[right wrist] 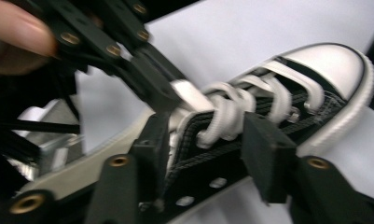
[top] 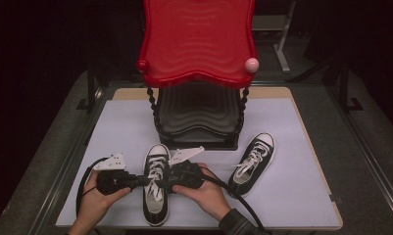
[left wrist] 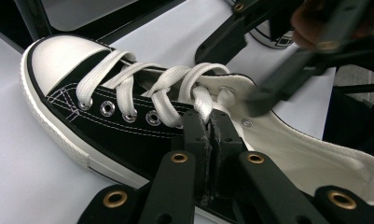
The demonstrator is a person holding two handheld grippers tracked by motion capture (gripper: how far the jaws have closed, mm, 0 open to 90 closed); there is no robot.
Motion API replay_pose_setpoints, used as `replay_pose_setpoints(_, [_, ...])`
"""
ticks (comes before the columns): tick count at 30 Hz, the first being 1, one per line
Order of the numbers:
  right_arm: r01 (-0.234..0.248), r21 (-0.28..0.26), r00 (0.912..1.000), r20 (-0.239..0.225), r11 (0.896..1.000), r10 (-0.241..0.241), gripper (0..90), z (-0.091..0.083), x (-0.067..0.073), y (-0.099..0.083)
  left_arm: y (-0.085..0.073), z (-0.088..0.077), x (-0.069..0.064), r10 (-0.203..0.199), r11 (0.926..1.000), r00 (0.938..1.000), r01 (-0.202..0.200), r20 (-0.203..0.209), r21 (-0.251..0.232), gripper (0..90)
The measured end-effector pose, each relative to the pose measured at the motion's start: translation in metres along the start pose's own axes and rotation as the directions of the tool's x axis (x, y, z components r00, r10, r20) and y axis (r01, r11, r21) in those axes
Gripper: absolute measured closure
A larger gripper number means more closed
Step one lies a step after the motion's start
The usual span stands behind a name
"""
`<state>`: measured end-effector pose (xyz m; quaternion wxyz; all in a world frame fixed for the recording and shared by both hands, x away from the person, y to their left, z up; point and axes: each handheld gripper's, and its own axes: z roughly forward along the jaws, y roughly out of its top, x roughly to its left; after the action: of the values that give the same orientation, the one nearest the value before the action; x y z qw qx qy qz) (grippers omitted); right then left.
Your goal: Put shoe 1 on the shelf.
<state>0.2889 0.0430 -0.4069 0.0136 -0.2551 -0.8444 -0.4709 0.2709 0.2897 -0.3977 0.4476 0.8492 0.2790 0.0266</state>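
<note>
1. Where the white sheet (top: 292,147) covers the table, two black canvas sneakers sit in front of a rack (top: 198,73). The near shoe (top: 156,183) points away from the person; the far shoe (top: 253,164) lies to its right, angled, well apart.
2. Rack: glossy red wavy-ribbed top tray with scalloped edge, dark ribbed tray under it, beaded black posts. Red knob (top: 143,64) on one front corner, pale pink knob (top: 252,64) on the other.
3. Near shoe, left gripper view: smooth white rubber toe cap (left wrist: 58,53), ribbed white sole edge, white stitching, metal eyelets, flat woven white lace (left wrist: 142,79), cream lining.
4. Left gripper (left wrist: 208,135): jaws pressed together, pinching a strand of the lace at the upper eyelets. In the high view it (top: 144,180) reaches the shoe from the left, held by the left hand (top: 98,196).
5. Right gripper (right wrist: 203,144): jaws spread, straddling the laced upper of the near shoe (right wrist: 287,102); nothing pinched. This view is blurred. In the high view it (top: 160,183) comes in from the right, in the right hand (top: 208,196).
6. Both grippers: matte black linkages with brass-coloured rivets; grey three-cornered plates on top; black cables trailing toward the table's near edge.
7. Tips of both grippers meet over the near shoe's laces, just beside each other.
</note>
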Motion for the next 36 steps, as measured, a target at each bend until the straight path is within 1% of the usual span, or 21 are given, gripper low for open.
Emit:
replay_pose_setpoints(1, [-0.012, 0.000, 0.9998, -0.014, 1.000, 0.012, 55.4, 0.000, -0.002, 0.000, 0.000, 0.000, 0.000, 0.002, 1.0000, 1.0000, -0.002, 0.000, -0.001, 87.2])
replay_pose_setpoints(2, [-0.014, -0.004, 0.9998, -0.016, 1.000, 0.014, 60.7, -0.001, -0.002, 0.000, 0.000, -0.001, 0.001, 0.006, 1.0000, 1.0000, -0.006, 0.001, -0.001, 87.2])
replay_pose_setpoints(4, [0.014, -0.003, 0.9994, -0.032, 1.000, -0.014, 70.4, -0.001, -0.002, 0.000, 0.000, -0.002, 0.001, 0.008, 1.0000, 1.0000, -0.008, 0.002, -0.004, 87.2])
replay_pose_setpoints(5, [0.018, 0.004, 0.9992, -0.036, 1.000, -0.017, 75.1, -0.001, -0.003, 0.000, 0.000, -0.002, 0.002, 0.008, 1.0000, 1.0000, -0.008, 0.006, -0.006, 87.2])
replay_pose_setpoints(7, [0.020, 0.015, 0.9989, -0.043, 1.000, -0.019, 80.1, -0.001, -0.006, -0.003, -0.001, -0.003, 0.003, 0.008, 0.9999, 0.9999, -0.008, 0.011, -0.010, 87.3])
replay_pose_setpoints(8, [0.014, 0.017, 0.9984, -0.055, 1.000, -0.013, 82.3, -0.001, -0.008, -0.004, -0.001, -0.003, 0.003, 0.012, 0.9999, 0.9999, -0.012, 0.012, -0.010, 87.3])
replay_pose_setpoints(10, [-0.007, 0.013, 0.9967, -0.081, 1.000, 0.008, 84.5, -0.002, -0.012, -0.006, -0.001, -0.004, 0.003, 0.023, 0.9997, 0.9996, -0.023, 0.013, -0.007, 87.4])
replay_pose_setpoints(13, [-0.005, 0.008, 0.9961, -0.088, 1.000, 0.006, 86.1, -0.005, -0.014, -0.007, 0.000, -0.005, 0.002, 0.034, 0.9994, 0.9991, -0.034, 0.024, -0.008, 87.6])
replay_pose_setpoints(15, [-0.006, 0.004, 0.9948, -0.102, 1.000, 0.006, 86.2, -0.009, -0.015, -0.008, 0.001, -0.007, 0.001, 0.041, 0.9991, 0.9982, -0.040, 0.045, -0.014, 87.6])
replay_pose_setpoints(18, [-0.010, -0.005, 0.9918, -0.128, 1.000, 0.009, 86.3, -0.017, -0.012, -0.009, 0.004, -0.010, -0.004, 0.059, 0.9979, 0.9957, -0.057, 0.071, -0.031, 87.6])
replay_pose_setpoints(21, [-0.010, -0.018, 0.9880, -0.154, 1.000, 0.007, 86.3, -0.029, -0.010, -0.010, 0.009, -0.012, -0.012, 0.083, 0.9957, 0.9918, -0.079, 0.097, -0.050, 87.6])
replay_pose_setpoints(24, [0.000, -0.031, 0.9867, -0.162, 1.000, -0.005, 86.3, -0.042, -0.005, -0.011, 0.014, -0.014, -0.021, 0.110, 0.9925, 0.9873, -0.103, 0.114, -0.065, 87.6])
replay_pose_setpoints(25, [0.004, -0.037, 0.9865, -0.164, 0.999, -0.010, 86.3, -0.047, -0.004, -0.012, 0.017, -0.014, -0.024, 0.121, 0.9911, 0.9849, -0.112, 0.125, -0.072, 87.6])
replay_pose_setpoints(27, [0.008, -0.046, 0.9862, -0.165, 0.999, -0.015, 86.3, -0.057, -0.001, -0.013, 0.021, -0.013, -0.030, 0.129, 0.9893, 0.9815, -0.118, 0.141, -0.086, 87.6])
replay_pose_setpoints(31, [0.023, -0.066, 0.9867, -0.159, 0.998, -0.033, 86.3, -0.077, 0.006, -0.015, 0.032, -0.012, -0.042, 0.167, 0.9830, 0.9713, -0.151, 0.169, -0.105, 87.6])
replay_pose_setpoints(36, [0.042, -0.091, 0.9888, -0.139, 0.995, -0.054, 86.3, -0.099, 0.011, -0.012, 0.048, -0.013, -0.049, 0.214, 0.9725, 0.9612, -0.193, 0.174, -0.130, 87.6])
